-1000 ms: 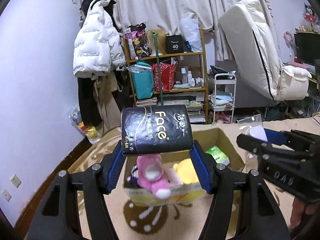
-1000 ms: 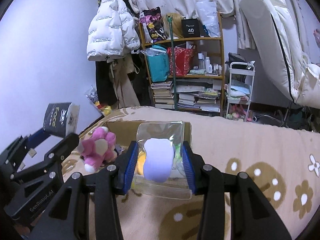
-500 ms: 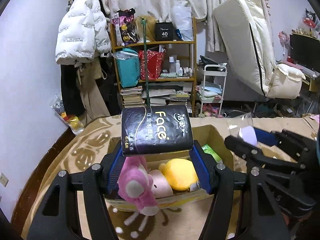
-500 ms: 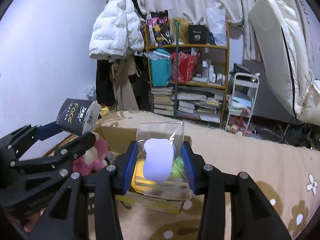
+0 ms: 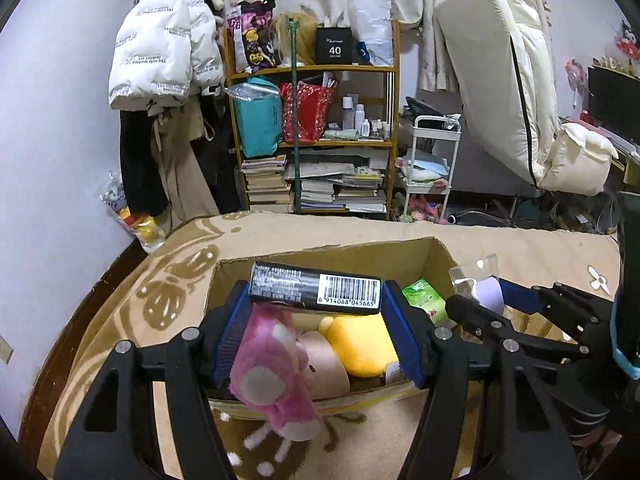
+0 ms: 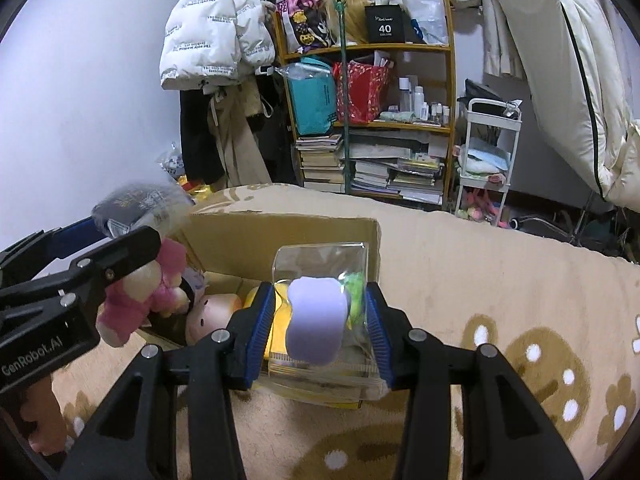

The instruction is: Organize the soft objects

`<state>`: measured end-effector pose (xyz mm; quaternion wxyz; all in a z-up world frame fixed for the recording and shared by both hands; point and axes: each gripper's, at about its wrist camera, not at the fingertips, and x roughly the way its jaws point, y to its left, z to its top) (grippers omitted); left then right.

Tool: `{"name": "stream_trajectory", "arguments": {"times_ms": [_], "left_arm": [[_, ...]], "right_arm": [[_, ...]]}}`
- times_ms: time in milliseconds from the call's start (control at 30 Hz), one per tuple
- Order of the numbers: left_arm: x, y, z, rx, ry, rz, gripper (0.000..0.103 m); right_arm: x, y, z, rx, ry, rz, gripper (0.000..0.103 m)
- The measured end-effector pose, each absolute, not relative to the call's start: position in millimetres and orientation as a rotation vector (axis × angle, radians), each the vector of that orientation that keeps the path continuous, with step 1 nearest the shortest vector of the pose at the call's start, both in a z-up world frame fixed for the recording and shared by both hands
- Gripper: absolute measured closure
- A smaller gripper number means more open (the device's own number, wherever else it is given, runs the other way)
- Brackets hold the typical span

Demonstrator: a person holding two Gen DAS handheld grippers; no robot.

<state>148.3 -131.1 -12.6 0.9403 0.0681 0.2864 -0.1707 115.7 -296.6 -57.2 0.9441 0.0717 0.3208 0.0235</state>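
Black tissue pack (image 5: 316, 289) clamped in the left tool (image 5: 316, 312) over the cardboard box (image 5: 332, 258) — right tool (image 6: 320, 320) grips the clear pouch (image 6: 320, 312), both angled downward.

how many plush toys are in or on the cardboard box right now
3 visible: a pink plush draped over the near wall, a peach one just behind it, a yellow one to its right. More may be hidden.
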Motion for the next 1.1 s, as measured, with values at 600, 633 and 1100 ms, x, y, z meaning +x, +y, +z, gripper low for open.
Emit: {"name": "stream_trajectory", "arguments": {"times_ms": [600, 633, 1100], "left_arm": [[138.2, -119.4, -6.1, 0.147, 0.538, -0.293, 0.019], [137.1, -118.3, -4.9, 0.149, 0.535, -0.289, 0.019], [91.9, -89.2, 23.0, 0.149, 0.450, -0.222, 0.007]], "right_arm": [[119.9, -307.3, -62.8, 0.217, 0.674, 0.046, 0.044], [119.6, -307.2, -62.6, 0.218, 0.671, 0.051, 0.041], [80.9, -297.4, -22.2, 0.143, 0.552, 0.065, 0.005]]}}
